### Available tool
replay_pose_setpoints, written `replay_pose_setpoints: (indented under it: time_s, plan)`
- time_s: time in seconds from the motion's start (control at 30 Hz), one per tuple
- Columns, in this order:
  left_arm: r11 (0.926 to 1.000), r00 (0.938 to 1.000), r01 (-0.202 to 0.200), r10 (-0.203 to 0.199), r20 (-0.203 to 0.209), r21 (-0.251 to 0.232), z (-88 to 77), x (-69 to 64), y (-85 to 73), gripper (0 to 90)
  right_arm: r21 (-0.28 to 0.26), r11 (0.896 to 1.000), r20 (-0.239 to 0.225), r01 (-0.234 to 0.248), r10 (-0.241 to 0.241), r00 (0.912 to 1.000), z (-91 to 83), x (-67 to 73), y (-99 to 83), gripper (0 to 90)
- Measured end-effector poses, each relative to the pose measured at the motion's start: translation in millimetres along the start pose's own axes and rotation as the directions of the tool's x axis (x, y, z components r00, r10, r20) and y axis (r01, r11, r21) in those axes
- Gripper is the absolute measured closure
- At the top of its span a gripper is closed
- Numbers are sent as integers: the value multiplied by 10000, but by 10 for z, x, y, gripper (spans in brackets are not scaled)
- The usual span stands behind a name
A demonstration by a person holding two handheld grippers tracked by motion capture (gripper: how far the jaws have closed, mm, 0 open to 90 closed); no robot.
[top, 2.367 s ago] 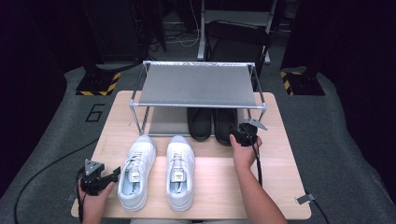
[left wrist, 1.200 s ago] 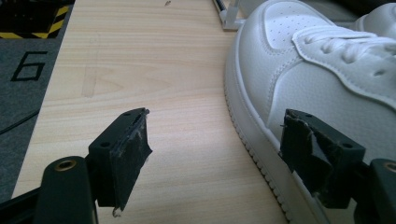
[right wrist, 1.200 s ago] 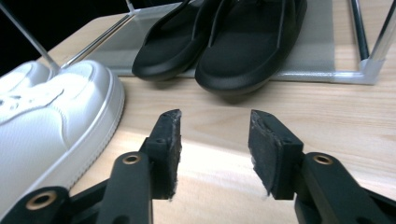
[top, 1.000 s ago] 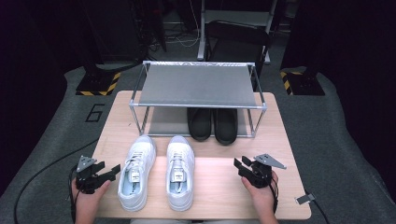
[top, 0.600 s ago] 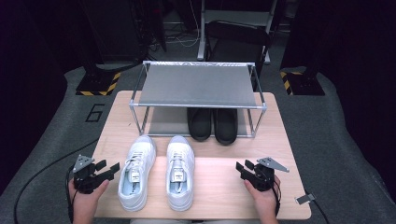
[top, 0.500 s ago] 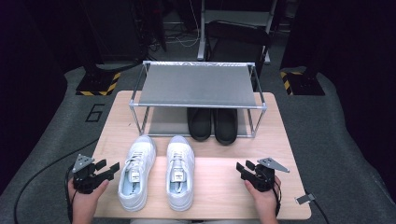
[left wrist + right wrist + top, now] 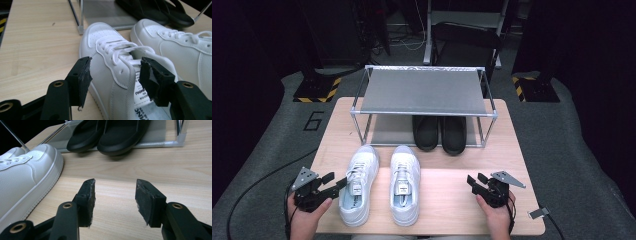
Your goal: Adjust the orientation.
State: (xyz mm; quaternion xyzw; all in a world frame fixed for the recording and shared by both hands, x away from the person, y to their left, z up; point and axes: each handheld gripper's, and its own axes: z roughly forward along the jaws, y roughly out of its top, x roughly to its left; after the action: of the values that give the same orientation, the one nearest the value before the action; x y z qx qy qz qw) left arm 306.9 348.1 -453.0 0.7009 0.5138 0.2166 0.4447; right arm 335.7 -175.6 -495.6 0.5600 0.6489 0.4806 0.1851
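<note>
Two sets of fingers stand apart: left gripper (image 7: pixel 328 181) straddles the nine-o'clock sneaker's (image 7: pixel 357 182) collar to grab it; right gripper (image 7: pixel 475 181) idles.

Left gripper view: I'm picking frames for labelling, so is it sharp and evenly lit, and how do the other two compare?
Left gripper view: the nearer white sneaker is sharp, the black sandals soft. Right gripper view: jaws crisp, a soft shadow beneath the sandals. High view: table bright, surroundings almost black.
</note>
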Motion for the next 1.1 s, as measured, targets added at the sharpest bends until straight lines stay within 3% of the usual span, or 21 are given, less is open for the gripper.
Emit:
replay_pose_setpoints:
  time_s: [0.17,0.27,0.37,0.53,0.67,0.8,0.87,0.93,1.1]
  plan:
    - [9985,9996,-253,258,-82,493,115,-11,-71,464,38,9999,-111,-136,137,9998,9,-9,-9,503]
    - [9960,9998,-164,174,-115,877,168,-4,-104,509,4,9996,-189,-280,280,9994,10,-38,-18,500]
    - [9955,10000,-63,63,-4,943,197,-6,-128,531,14,9990,-165,-439,439,9989,12,-54,-23,497]
    - [9871,9990,-431,449,-86,1540,199,-34,-165,550,-16,9987,-182,-514,514,9985,24,-46,-29,493]
    - [9864,9999,-100,81,122,1638,192,-12,-202,556,13,9985,-201,-550,550,9983,28,-40,-33,491]
    - [9821,9995,-306,290,113,1860,195,-22,-244,577,12,9983,-231,-587,587,9980,34,-53,-39,487]
    - [9866,10000,-18,9,51,1630,200,-25,-273,578,-25,9990,-236,-447,446,9987,40,-67,-44,486]
    - [9866,9999,133,-147,74,1623,199,-24,-284,582,37,9979,-206,-645,646,9977,41,-63,-46,486]
    - [9819,9993,347,-372,102,1860,197,-12,-265,593,12,9979,-261,-645,645,9976,46,-72,-52,479]
